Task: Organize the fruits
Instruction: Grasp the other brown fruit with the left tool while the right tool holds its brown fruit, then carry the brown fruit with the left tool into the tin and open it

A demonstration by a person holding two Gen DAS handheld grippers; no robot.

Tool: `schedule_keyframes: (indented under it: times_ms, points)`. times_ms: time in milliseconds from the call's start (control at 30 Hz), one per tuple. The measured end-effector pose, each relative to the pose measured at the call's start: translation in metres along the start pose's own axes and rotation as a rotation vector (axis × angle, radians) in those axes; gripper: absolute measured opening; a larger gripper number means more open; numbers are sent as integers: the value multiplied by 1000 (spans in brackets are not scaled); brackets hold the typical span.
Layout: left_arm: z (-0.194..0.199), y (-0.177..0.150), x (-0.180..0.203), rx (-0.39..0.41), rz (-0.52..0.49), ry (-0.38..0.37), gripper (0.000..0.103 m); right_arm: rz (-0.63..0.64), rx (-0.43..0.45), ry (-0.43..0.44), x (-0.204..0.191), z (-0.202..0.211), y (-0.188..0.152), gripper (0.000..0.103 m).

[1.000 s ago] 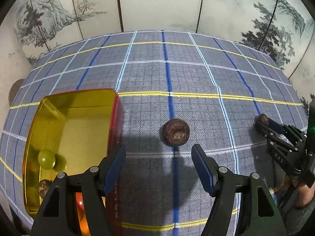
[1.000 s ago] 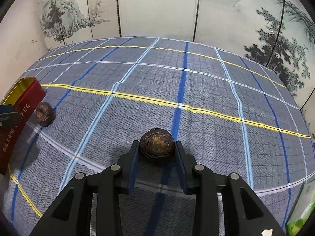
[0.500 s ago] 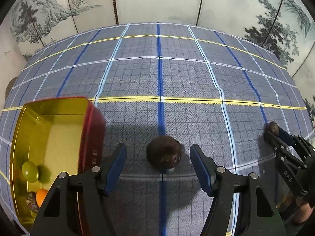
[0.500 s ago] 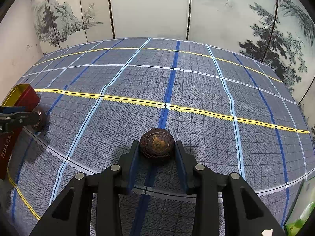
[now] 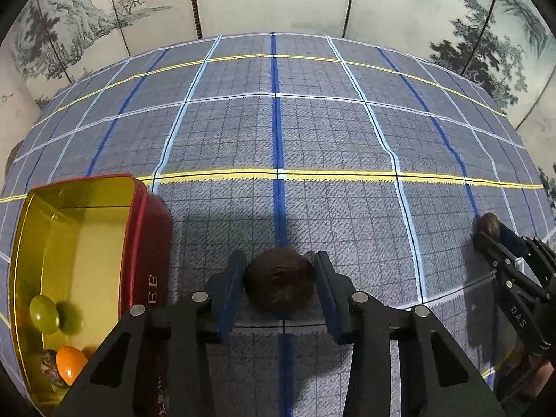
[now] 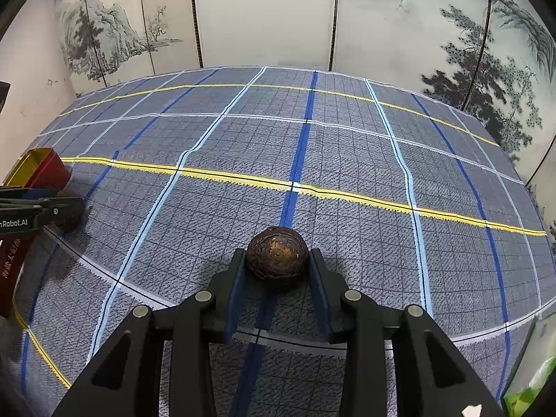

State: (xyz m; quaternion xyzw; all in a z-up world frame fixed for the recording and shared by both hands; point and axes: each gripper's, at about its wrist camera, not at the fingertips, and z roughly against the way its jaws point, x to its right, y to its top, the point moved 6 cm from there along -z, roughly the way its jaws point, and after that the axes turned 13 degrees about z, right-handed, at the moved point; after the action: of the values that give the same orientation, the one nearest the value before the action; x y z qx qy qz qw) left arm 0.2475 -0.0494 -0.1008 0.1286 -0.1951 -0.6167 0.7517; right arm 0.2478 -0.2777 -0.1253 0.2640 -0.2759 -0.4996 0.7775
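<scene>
Fruits: one dark brown wrinkled fruit (image 5: pixel 279 284) lies on the checked cloth of the surface (image 5: pixel 312 132), between the blue pads of the left tool (image 5: pixel 279 286). Both pads touch its sides, so the left tool pinches it. A second dark brown fruit (image 6: pixel 277 253) of the same kind is pinched at the tips of the right tool (image 6: pixel 277 267); whether it touches the cloth cannot be told. The red tin (image 5: pixel 149 229) with a yellow interior stands just beside the left tool, on its left. Inside it, at the near end, lie a green fruit (image 5: pixel 44 313), an orange fruit (image 5: pixel 70 364) and a dark fruit (image 5: pixel 49 367). The two tools are well apart.
</scene>
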Motion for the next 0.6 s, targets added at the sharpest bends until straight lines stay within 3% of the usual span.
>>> schedule_keyframes:
  times_ms: [600]
  points:
    - [37,-23,-6,17,-4,-19,41,0,0,0,0,0,0,33]
